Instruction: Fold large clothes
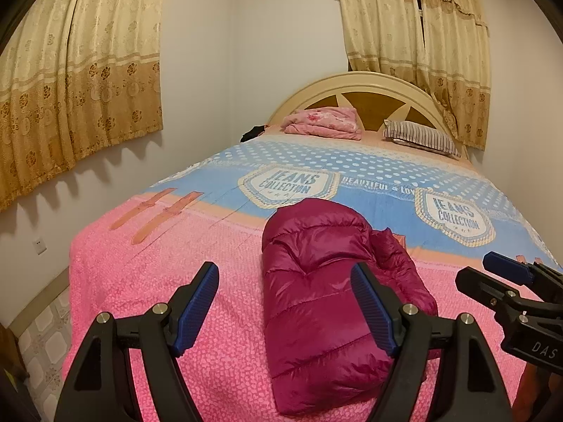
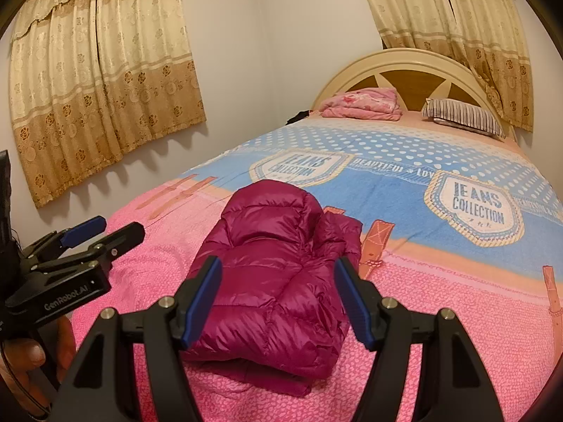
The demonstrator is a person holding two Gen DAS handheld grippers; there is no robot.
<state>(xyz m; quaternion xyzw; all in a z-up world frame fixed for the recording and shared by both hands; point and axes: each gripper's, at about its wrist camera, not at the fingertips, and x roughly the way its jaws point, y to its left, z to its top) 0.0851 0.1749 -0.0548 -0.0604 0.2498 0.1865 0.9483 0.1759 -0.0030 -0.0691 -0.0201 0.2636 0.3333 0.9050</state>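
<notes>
Filling most of both views, the bed (image 1: 140, 281) carries a printed bedspread (image 1: 352, 161), pink at the near end and blue with white dots and "JEANS COLLECTION" badges farther up. Cream and gold floral curtains (image 1: 81, 70) hang on the wall to the left and behind the arched headboard (image 1: 373, 84). Near the headboard lie a folded pink blanket (image 1: 325, 123) and a striped pillow (image 1: 422, 137), side by side but apart.

The magenta puffer jacket (image 1: 316, 299) lies folded into a compact bundle on the pink part of the bedspread, near the foot of the bed, with 1 sleeve tucked along its right edge.

The left gripper (image 1: 285, 309) hovers above the bed with its jaws apart and nothing between them; its right finger overlaps the jacket in view, though contact cannot be judged. The right gripper (image 2: 278, 299) also hangs with its jaws apart, the jacket showing between its 2 blue pads (image 2: 202, 302) without being clamped. A hand (image 2: 31, 362) grips the left gripper's handle at the lower left of the right wrist view.
</notes>
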